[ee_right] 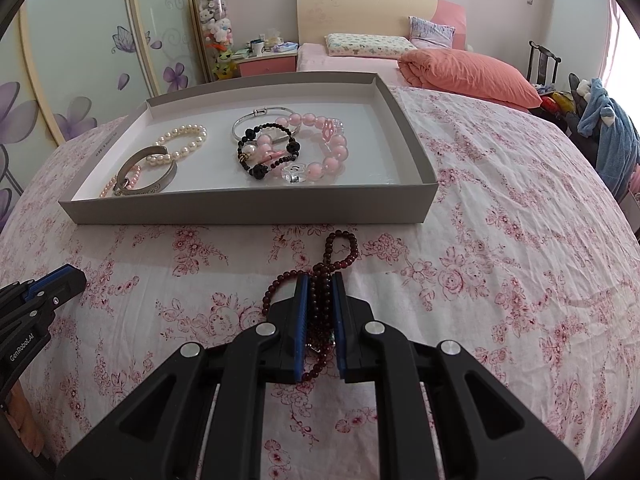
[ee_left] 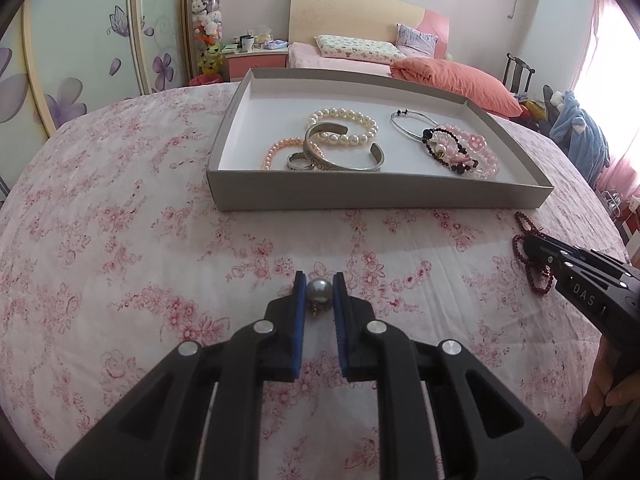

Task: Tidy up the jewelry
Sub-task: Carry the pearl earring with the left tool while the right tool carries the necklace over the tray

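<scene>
I am holding my left gripper [ee_left: 319, 289] low over the pink floral bedspread [ee_left: 120, 240], and its blue-padded jaws are closing on a large grey pearl bead with a small dark metal fitting [ee_left: 319, 291]; the pads are touching both sides of it, so I am calling it grasped. At twelve o'clock from that gripper the shallow grey cardboard tray with a white floor [ee_left: 376, 196] is sitting on the bedspread. Inside it, at its left, a pale pink pearl bracelet [ee_left: 276, 149] is lying under a wide open silver cuff bangle [ee_left: 340, 160], with a small silver ring [ee_left: 301, 161] just beside the cuff at its seven o'clock and a cream pearl bracelet [ee_left: 348, 125] at its twelve o'clock. Moving right across the tray, a thin silver wire bangle [ee_left: 412, 124] is lying partly under a black bead bracelet [ee_left: 444, 152], which is resting on a chunky pink bead bracelet [ee_left: 486, 156].

At three o'clock from the left gripper, my right gripper [ee_right: 319, 312] is down on the bedspread in front of the tray's right half, its jaws clenching a bunched strand of dark red round beads [ee_right: 320, 300]. One loop of the strand is trailing out toward twelve o'clock, ending near the tray's front wall, and another is spilling out toward nine o'clock
</scene>
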